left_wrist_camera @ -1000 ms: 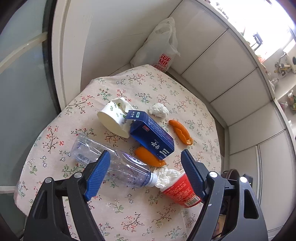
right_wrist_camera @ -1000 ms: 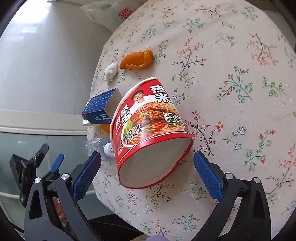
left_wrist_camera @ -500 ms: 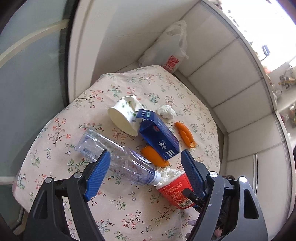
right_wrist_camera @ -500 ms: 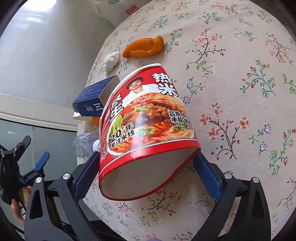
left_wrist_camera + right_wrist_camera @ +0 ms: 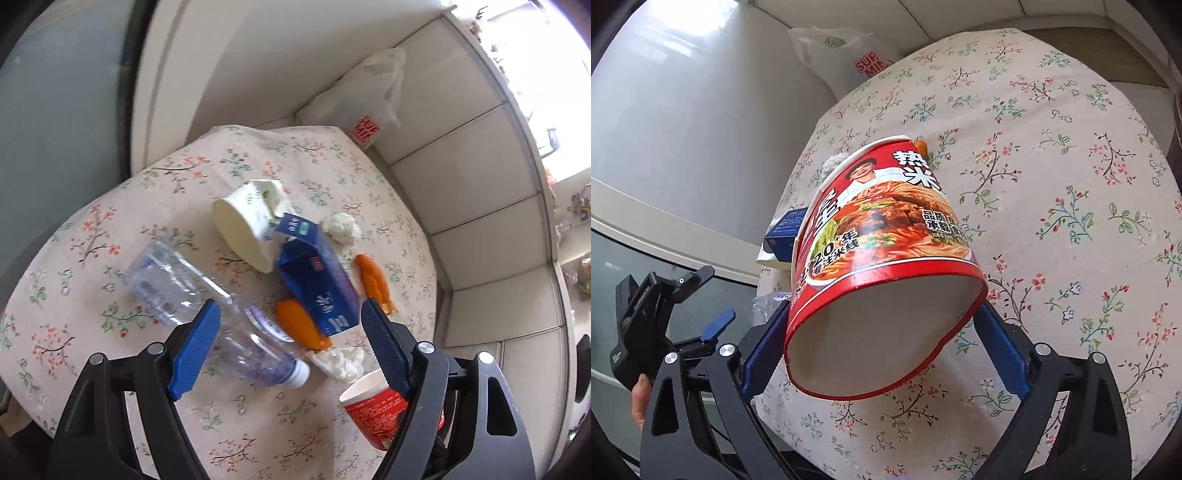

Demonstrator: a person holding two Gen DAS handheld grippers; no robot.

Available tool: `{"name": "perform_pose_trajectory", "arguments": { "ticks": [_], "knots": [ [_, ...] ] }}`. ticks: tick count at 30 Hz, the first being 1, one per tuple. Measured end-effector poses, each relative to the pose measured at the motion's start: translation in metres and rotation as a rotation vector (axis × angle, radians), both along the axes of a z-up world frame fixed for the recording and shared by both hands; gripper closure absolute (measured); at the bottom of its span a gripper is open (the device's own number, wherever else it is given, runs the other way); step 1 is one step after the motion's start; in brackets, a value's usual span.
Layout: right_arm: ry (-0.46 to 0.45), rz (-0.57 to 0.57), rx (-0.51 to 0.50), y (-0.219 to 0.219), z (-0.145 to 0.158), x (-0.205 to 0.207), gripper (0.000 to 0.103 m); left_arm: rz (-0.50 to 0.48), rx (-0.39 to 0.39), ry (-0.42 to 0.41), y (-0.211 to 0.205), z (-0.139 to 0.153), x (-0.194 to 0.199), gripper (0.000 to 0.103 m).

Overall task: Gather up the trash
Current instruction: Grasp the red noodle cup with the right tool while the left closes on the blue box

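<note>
The right tongs (image 5: 882, 328) are clamped on the red noodle cup (image 5: 882, 236), blue pads pressed to either side near its base, and the cup is up off the tabletop (image 5: 1071, 177), tilted with its pale bottom toward the camera. From the left wrist view that same cup shows at the lower right, rim up, partly behind the right-hand finger.

The left tongs (image 5: 291, 347) hang wide open with nothing between the pads, hovering above the clear plastic bottle (image 5: 207, 310). That bottle lies on its side on the floral cloth, white cap pointing toward the red noodle cup.

Working outward from the bottle: just past its cap sits a crumpled white tissue (image 5: 341, 362), with an orange peel (image 5: 299, 325) beside it. The blue carton (image 5: 317, 284) lies across that peel, beyond the bottle's neck. Leaning against the carton's far end is a white paper cup (image 5: 247, 229), tipped over. A second tissue wad (image 5: 341, 229) and another orange peel (image 5: 373, 280) lie on the carton's far side. A white plastic bag (image 5: 365, 107) slumps against the wall beyond the tabletop's far edge.
</note>
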State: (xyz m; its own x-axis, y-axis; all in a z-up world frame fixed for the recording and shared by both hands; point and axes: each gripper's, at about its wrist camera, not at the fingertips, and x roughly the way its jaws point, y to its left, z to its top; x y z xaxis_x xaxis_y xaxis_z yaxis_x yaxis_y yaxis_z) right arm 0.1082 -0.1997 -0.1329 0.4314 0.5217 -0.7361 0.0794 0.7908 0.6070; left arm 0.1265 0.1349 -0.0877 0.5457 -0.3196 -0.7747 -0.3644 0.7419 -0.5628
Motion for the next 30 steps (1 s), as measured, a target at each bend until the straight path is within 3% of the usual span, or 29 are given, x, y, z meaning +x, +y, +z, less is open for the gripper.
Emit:
{"name": "perform_pose_trajectory", "arguments": {
  "ticks": [8,15,19,23,26,28,30],
  "knots": [
    [-0.029,-0.052,0.055,-0.031,0.011,-0.008,0.011,-0.040,-0.131,0.075,-0.036,-0.039,0.049,0.026],
    [-0.036,-0.065,0.084,-0.042,0.016,-0.007,0.011,0.012,-0.143,0.109,-0.048,-0.067,0.077,0.028],
    [-0.048,-0.078,0.078,-0.046,0.025,-0.010,0.011,0.022,-0.109,0.074,-0.053,-0.065,0.089,0.031],
    [-0.047,-0.095,0.087,-0.055,0.026,-0.011,0.010,-0.023,-0.114,0.088,-0.058,-0.072,0.098,0.065],
    [-0.040,-0.101,0.092,-0.058,0.024,-0.010,0.010,-0.063,-0.123,0.090,-0.063,-0.079,0.102,0.072],
    [-0.036,-0.100,0.097,-0.059,0.023,-0.011,0.010,-0.090,-0.150,0.092,-0.067,-0.084,0.105,0.068],
    [-0.039,-0.099,0.093,-0.059,0.024,-0.012,0.010,-0.049,-0.120,0.107,-0.066,-0.084,0.104,0.032]
  ]
}}
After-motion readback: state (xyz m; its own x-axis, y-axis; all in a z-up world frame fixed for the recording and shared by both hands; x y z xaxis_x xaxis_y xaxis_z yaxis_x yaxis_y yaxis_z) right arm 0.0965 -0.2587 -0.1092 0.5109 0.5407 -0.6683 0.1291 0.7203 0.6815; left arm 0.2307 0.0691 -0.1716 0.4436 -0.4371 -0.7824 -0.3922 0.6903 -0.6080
